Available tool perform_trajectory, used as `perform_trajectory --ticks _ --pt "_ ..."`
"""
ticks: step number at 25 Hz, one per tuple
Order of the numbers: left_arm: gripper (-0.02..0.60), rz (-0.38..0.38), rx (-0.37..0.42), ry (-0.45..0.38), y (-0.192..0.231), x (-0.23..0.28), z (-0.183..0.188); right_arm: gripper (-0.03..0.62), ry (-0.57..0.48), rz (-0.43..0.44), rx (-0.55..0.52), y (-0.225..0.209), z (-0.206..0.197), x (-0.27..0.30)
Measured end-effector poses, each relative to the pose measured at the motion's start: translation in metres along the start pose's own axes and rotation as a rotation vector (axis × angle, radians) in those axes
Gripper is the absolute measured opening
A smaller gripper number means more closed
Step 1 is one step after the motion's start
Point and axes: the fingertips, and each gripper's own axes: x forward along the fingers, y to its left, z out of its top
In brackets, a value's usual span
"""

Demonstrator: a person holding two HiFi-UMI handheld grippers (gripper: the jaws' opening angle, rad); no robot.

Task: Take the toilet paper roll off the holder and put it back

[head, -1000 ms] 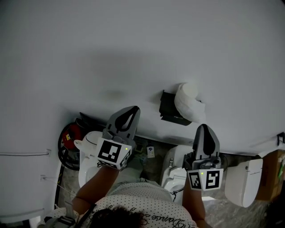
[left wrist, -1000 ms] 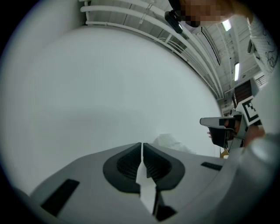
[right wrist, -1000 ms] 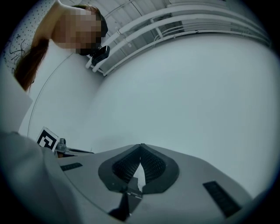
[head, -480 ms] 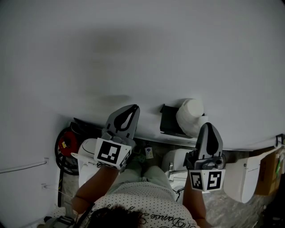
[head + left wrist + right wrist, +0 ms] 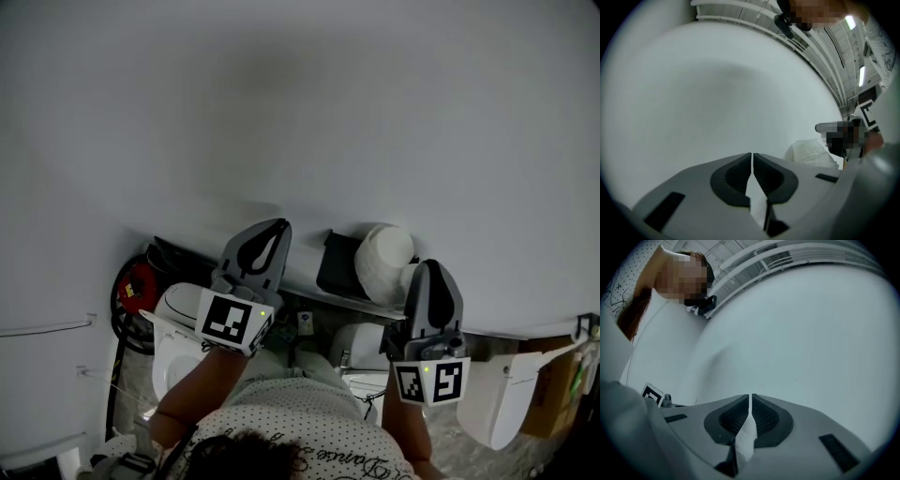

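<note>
A white toilet paper roll [image 5: 382, 261] sits on a black holder [image 5: 336, 266] on the pale wall, with a loose sheet hanging from it. My right gripper [image 5: 430, 269] points at the wall just right of the roll, tip close beside it. Its jaws are starting to open from a thin slit [image 5: 750, 396], and nothing is between them. My left gripper [image 5: 273, 229] is shut and empty, left of the holder and aimed at bare wall. In the left gripper view the roll [image 5: 812, 152] shows to the right of the shut jaws [image 5: 752, 155].
Below the wall stand a white toilet [image 5: 176, 323] at the left, another [image 5: 364, 349] in the middle and a white fixture [image 5: 495, 398] at the right. A red object [image 5: 132, 285] lies by the left toilet. The person's dotted shirt [image 5: 291, 427] fills the bottom.
The head view has shifted: the roll and holder now sit lower and further left, closer to the right gripper's tip. Both grippers keep about the same places and stay closed.
</note>
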Motion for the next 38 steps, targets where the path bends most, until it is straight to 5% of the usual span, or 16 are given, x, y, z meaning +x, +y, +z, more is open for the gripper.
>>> perform_trajectory --ticks 11,21,38 --pt "0.018 0.021 0.000 0.020 0.010 -0.001 -0.007 0.267 0.070 0.093 0.065 0.017 -0.014 0.021" --pt "0.018 0.019 -0.004 0.028 0.010 0.002 -0.008 0.379 0.187 0.134 0.031 0.029 -0.037 0.030" --pt "0.018 -0.008 0.002 0.037 0.001 0.004 -0.009 0.426 0.297 0.153 -0.024 0.036 -0.056 0.032"
